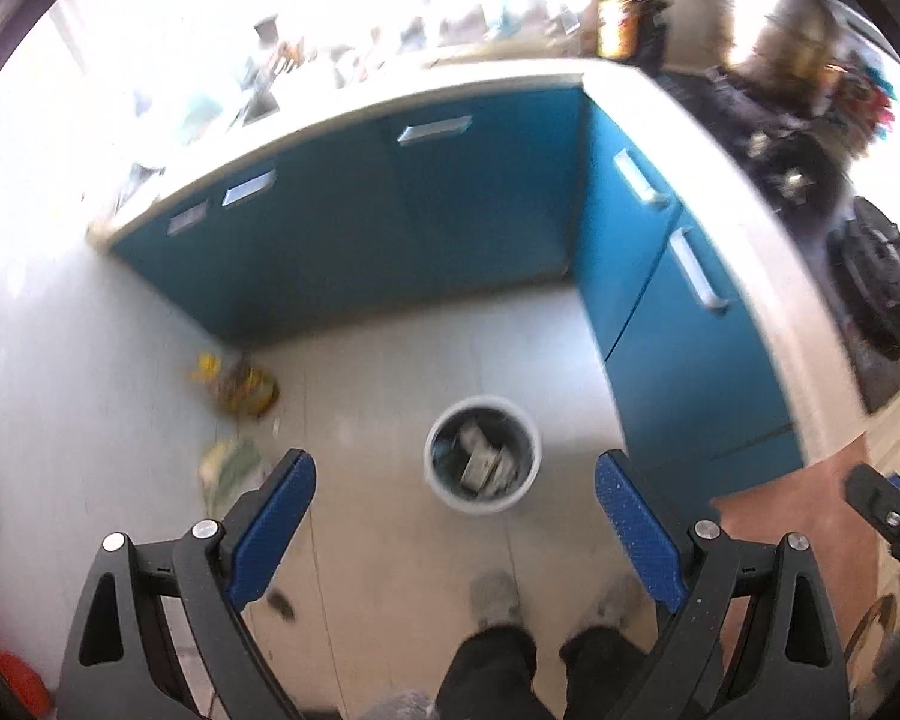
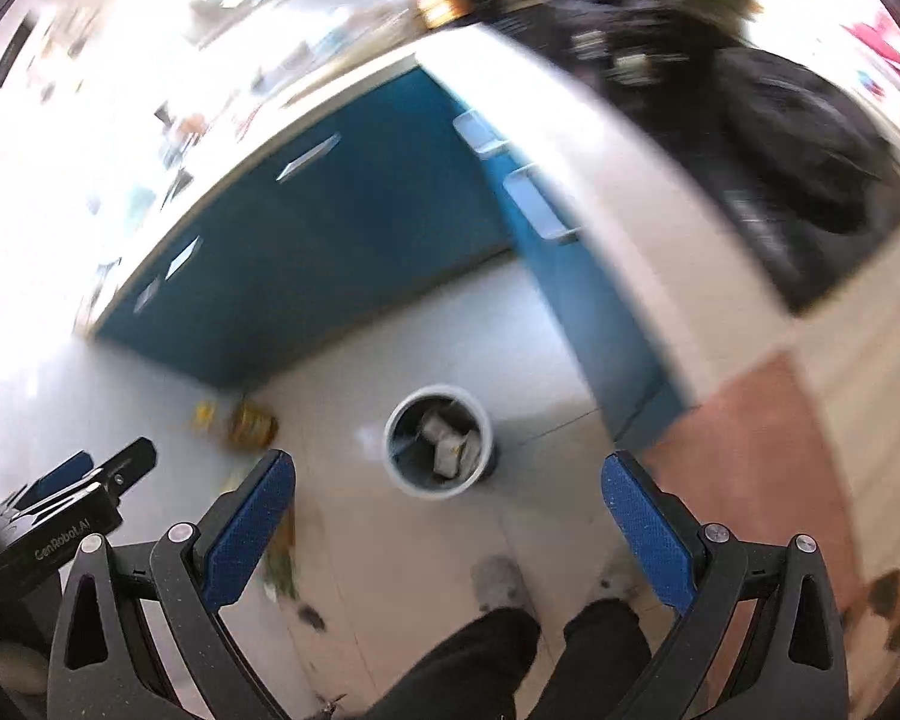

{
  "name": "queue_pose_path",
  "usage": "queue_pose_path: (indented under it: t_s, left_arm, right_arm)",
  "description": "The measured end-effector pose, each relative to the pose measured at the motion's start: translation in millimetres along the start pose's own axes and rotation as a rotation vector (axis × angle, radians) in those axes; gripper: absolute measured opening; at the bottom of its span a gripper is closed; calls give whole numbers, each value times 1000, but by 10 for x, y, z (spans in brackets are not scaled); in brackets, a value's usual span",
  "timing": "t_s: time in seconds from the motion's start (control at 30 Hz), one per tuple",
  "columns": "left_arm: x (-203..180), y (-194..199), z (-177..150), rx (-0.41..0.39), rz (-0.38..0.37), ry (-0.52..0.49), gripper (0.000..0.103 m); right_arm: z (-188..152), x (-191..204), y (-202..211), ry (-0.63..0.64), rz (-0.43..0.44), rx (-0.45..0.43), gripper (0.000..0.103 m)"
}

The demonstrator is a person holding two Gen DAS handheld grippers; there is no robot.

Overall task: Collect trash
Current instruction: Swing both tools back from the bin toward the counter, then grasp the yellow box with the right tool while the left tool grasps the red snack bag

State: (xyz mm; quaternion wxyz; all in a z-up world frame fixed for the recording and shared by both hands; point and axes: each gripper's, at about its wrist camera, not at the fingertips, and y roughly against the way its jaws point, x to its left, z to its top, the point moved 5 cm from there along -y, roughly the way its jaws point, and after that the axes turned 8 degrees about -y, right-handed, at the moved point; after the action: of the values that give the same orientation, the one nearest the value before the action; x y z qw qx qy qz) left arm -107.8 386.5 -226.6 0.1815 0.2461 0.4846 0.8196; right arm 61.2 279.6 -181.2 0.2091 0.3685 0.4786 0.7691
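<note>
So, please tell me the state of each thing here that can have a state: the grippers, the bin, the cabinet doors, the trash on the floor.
left gripper: open, holding nothing.
right gripper: open, holding nothing.
trash bin: upright on the floor, no lid, partly filled with crumpled trash.
blue cabinet doors: all shut.
yellow wrapper trash: lying on the floor beside the cabinet, not collected.
pale green wrapper: lying on the floor, not collected.

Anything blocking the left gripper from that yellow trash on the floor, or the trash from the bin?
Nothing visible. The left gripper is open and empty, and bare floor lies between it and the yellow trash by the blue cabinet. The floor from there to the trash bin also looks free.
</note>
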Motion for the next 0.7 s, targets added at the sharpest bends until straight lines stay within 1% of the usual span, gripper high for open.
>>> queue_pose_path:
  t_s: [0.03, 0.07, 0.1, 0.13, 0.17, 0.2, 0.23, 0.27, 0.3, 0.37, 0.43, 0.47, 0.5, 0.53, 0.57, 0.6, 0.63, 0.7]
  left_arm:
    - [-124, 34, 93, -13, -16, -21, 96]
    - [-301, 53, 179, -22, -38, -45, 102]
    - [-586, 77, 306, -28, -69, -80, 103]
    - [-773, 98, 385, -34, -84, -102, 103]
    - [-993, 122, 466, -42, -95, -127, 103]
    - [-1260, 147, 559, -46, -103, -155, 103]
    - [-1567, 155, 649, -46, -126, -189, 103]
    - [-1907, 162, 724, -42, -162, -222, 103]
    - [-2130, 202, 772, -35, -184, -245, 103]
    - [-2853, 180, 841, 14, -275, -312, 103]
    - [-3524, 113, 842, 71, -350, -370, 103]
    - [-3739, 80, 842, 92, -375, -391, 103]
    - [-4032, 37, 831, 120, -404, -415, 103]
    - [-4383, -53, 801, 166, -442, -442, 103]
    - [-4579, -107, 790, 202, -462, -450, 103]
    - [-4859, -227, 756, 264, -489, -453, 103]
    - [-5043, -302, 740, 304, -502, -447, 102]
    - [-5403, -483, 696, 382, -535, -424, 102]
  right_arm:
    - [108, -248, 128, -47, -15, -30, 103]
    - [162, -428, 216, -77, -26, -47, 103]
    - [247, -727, 351, -132, -47, -76, 103]
    - [321, -1041, 479, -185, -67, -101, 103]
    - [369, -1233, 563, -217, -85, -116, 103]
    - [433, -1594, 697, -273, -122, -144, 103]
    - [487, -1975, 827, -330, -159, -168, 103]
    - [521, -2220, 885, -367, -179, -181, 103]
    - [566, -2624, 1013, -432, -210, -203, 103]
    - [640, -3361, 1195, -530, -276, -231, 103]
    - [722, -3918, 1307, -596, -323, -246, 103]
    - [775, -4252, 1350, -633, -345, -244, 103]
    - [801, -4540, 1355, -660, -352, -238, 103]
    - [874, -4745, 1326, -672, -349, -227, 101]
    - [950, -4980, 1271, -676, -347, -207, 99]
    - [1027, -5173, 1211, -683, -342, -181, 97]
    - [1114, -5353, 1135, -690, -321, -156, 97]
    - [1178, -5500, 1024, -688, -313, -131, 96]
